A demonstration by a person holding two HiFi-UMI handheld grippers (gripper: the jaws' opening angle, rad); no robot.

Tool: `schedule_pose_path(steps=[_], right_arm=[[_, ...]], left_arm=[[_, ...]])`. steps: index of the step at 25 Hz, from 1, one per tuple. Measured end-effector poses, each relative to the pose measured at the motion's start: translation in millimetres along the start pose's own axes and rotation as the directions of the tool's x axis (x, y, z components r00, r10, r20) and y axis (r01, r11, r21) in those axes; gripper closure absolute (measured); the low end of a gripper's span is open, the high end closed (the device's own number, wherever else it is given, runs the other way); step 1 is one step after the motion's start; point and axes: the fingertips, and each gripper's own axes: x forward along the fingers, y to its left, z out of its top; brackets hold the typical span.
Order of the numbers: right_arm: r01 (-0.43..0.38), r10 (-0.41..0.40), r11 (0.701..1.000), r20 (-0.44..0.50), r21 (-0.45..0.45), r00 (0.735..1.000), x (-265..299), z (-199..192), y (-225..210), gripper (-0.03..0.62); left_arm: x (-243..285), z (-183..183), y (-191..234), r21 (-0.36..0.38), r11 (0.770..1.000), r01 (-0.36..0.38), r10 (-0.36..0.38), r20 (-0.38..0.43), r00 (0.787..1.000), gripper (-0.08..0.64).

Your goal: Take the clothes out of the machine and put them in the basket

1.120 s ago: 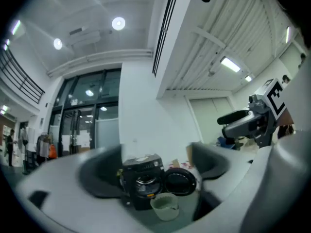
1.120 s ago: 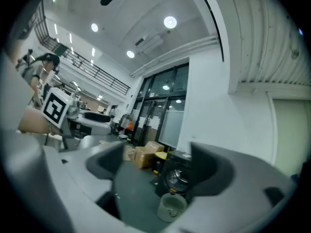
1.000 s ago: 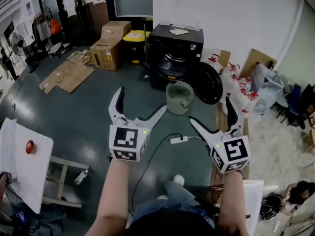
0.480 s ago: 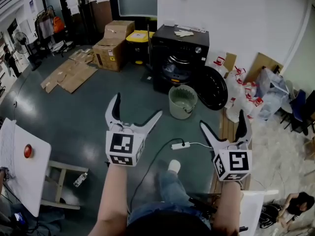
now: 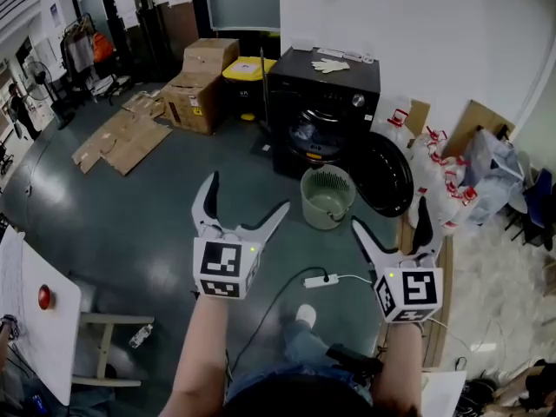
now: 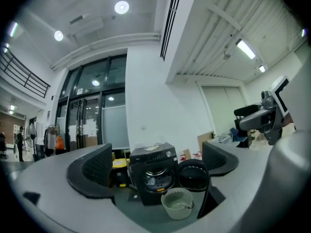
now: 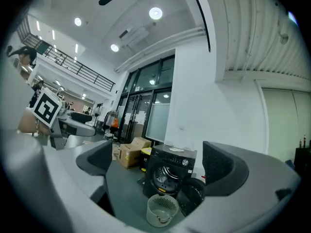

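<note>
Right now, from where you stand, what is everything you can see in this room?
washing machine: one, black, against the far wall, its round door swung open
clothes: a pale bundle, number unclear, inside the drum
basket: one, pale green, on the floor in front of the machine
cardboard boxes: two, brown, stacked left of the machine
flattened cardboard: several sheets, brown, on the floor at left
plastic bags: several, white with red print, right of the machine
power strip: one, white, on the floor near the person's feet
left gripper: one, white and black, open, empty
right gripper: one, white and black, open, empty
</note>
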Motion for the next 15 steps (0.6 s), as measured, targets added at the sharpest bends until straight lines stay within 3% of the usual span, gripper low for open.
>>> schedule_pose_path(steps=[8,15], right_arm=[[-0.056,0.056,0.998,-0.034,0.028,0.998,120.2,-29.8,-52.3,0.029],[-0.071,0.073,0.997,-0.083,0.03,0.994,174.0,-52.0,-76.6,0.03]], left_arm=[[127.4,-16.1,28.2,-0.06,0.998,-0.032,0.03,-0.036,0.999,-0.008],[184.8,-29.2,37.9,-0.064,0.997,-0.032,0.028,-0.07,0.997,-0.008]])
